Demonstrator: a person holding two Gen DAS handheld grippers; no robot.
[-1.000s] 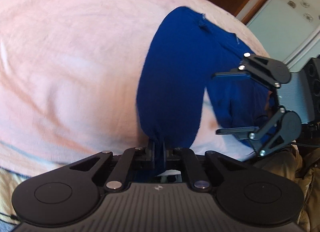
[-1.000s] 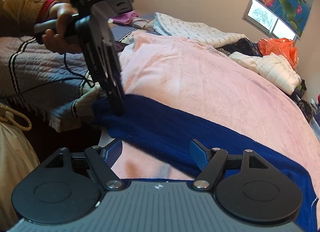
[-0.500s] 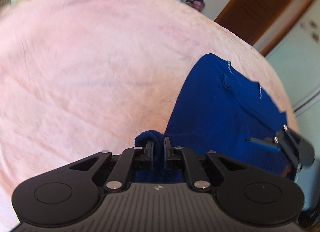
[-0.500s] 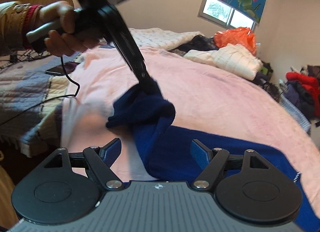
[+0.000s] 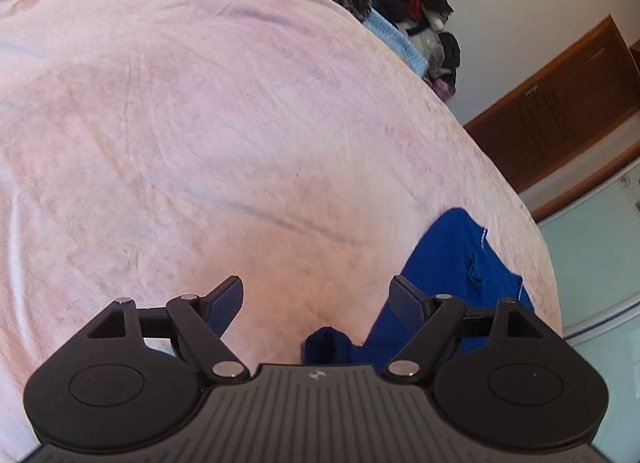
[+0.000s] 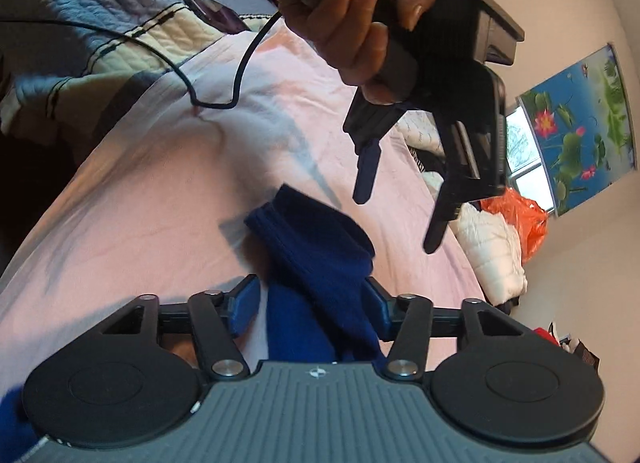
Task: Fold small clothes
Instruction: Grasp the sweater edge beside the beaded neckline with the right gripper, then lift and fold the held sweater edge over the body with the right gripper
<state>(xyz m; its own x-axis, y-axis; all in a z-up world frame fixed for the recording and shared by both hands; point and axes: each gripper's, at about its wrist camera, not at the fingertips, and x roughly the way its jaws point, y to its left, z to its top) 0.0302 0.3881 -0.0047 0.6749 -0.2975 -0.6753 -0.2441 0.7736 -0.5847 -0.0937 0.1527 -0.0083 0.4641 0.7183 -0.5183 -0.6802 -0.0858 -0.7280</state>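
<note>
Released blue garment (image 6: 320,259), long axis away from right tongs (image 6: 310,303)

No readable words, numbers or brand names show in either view. The only marking is a small white emblem on the ribbed grey housing of the left gripper (image 5: 316,305) and the same emblem on the right gripper (image 6: 310,305), each at the near edge, too small to make out.

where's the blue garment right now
The blue garment lies on the pink blanket, low centre in the right wrist view between the open right gripper fingers, below the raised left gripper.
</note>
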